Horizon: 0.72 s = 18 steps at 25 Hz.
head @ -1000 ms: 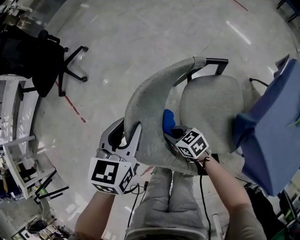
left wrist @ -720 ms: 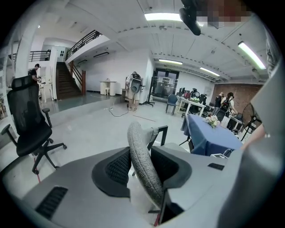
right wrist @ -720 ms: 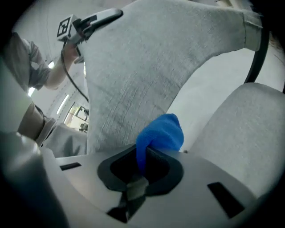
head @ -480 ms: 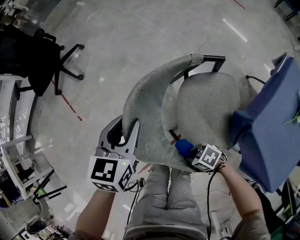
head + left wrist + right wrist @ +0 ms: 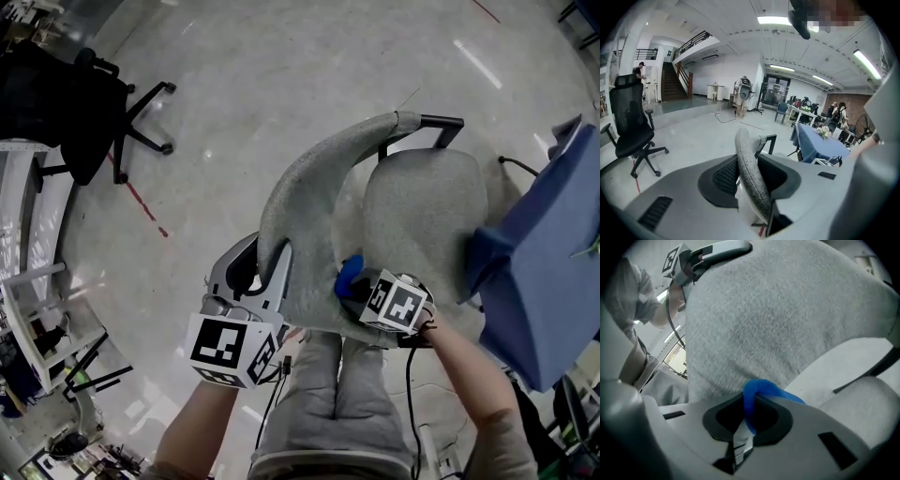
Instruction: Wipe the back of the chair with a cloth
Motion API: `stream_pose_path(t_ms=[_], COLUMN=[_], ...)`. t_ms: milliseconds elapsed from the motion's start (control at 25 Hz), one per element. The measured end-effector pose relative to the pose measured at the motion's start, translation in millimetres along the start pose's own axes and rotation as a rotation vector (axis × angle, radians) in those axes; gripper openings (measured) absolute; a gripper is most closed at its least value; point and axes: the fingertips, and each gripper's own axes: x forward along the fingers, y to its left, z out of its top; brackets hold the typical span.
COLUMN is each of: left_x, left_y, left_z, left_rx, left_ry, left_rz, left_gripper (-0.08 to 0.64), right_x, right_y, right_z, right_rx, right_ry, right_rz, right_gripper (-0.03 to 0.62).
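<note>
Head view: blue cloth (image 5: 350,275) pinched in right gripper (image 5: 357,287), pressed on the seat-side face of grey chair backrest (image 5: 309,206), low, just above seat (image 5: 422,216). Left gripper (image 5: 270,258) astride backrest's near edge, jaws just now closing onto it, clamping to steady. Best wiped in long overlapping strokes, cloth flat, firm pressure, following the curve toward black armrest (image 5: 441,122). Open floor (image 5: 281,84) on left; blue-draped worktop (image 5: 553,272) close on right, so watch that elbow.

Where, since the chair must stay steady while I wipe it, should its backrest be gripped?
Grip the backrest at its thin upper edge, coming down from above with the jaws astride it: the edge is narrow and padded. The left gripper, whose jaws have just been closing, straddles it there.
</note>
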Motion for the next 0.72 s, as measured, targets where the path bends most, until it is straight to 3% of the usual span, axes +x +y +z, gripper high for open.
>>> stream_pose_path(t_ms=[200, 360, 560, 720], left_x=[1, 1, 2, 2], left_y=[0, -1, -1, -3], left_z=[-1, -1, -1, 0], left_rx=[-0.007, -0.006, -0.014, -0.021], left_ry=[-0.003, -0.003, -0.003, -0.010], left_rz=[0.003, -0.002, -0.007, -0.013], left_gripper=[0.133, 0.133, 0.133, 0.133], right_x=[-21, -56, -117, -174], right_y=[-32, -71, -131, -173], right_z=[69, 121, 158, 159], right_rx=[-0.113, -0.174, -0.103, 0.042], right_ry=[-0.144, -0.274, -0.471, -0.680], right_rz=[-0.095, -0.246, -0.484, -0.706], right_gripper=[0.054, 0.054, 0.054, 0.054])
